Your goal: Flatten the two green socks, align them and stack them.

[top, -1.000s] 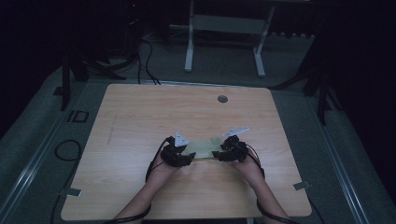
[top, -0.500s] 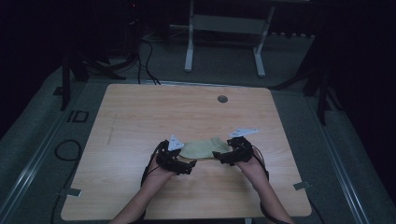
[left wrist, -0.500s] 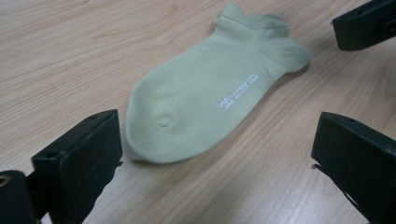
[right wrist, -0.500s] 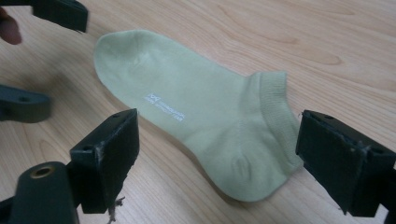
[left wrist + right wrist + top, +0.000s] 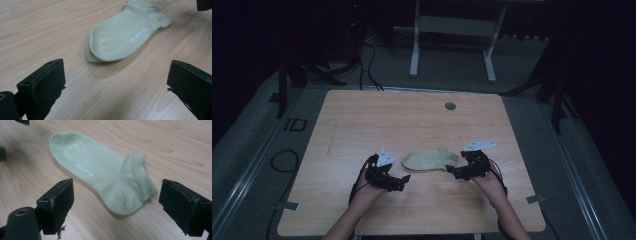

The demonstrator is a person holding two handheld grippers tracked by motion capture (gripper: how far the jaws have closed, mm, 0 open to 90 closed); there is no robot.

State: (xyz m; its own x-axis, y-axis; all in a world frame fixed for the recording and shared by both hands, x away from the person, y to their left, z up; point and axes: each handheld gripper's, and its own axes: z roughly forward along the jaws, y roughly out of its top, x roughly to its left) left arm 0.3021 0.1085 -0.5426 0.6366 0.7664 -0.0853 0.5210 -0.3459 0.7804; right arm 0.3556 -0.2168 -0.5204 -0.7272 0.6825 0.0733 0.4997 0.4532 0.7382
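Observation:
A pale green ankle sock (image 5: 430, 159) lies flat on the wooden table (image 5: 412, 120), toe toward the left, cuff toward the right. In the left gripper view the sock (image 5: 125, 32) seems to be two stacked, a second toe edge peeking out underneath. My left gripper (image 5: 404, 178) sits just left of and nearer than the toe, open and holding nothing (image 5: 115, 82). My right gripper (image 5: 452, 172) is beside the heel and cuff (image 5: 140, 177), open, its jaws wide apart (image 5: 115, 205) and clear of the fabric.
A small round grommet (image 5: 450, 106) sits near the table's far edge. Beyond the table stand a white frame's legs (image 5: 414, 45) and cables (image 5: 367, 60) on the dark floor. Bare wood surrounds the sock on all sides.
Both grippers have let go of the sock and drawn back toward the person, the left one farther out to the left. The sock now rests flat on the table.

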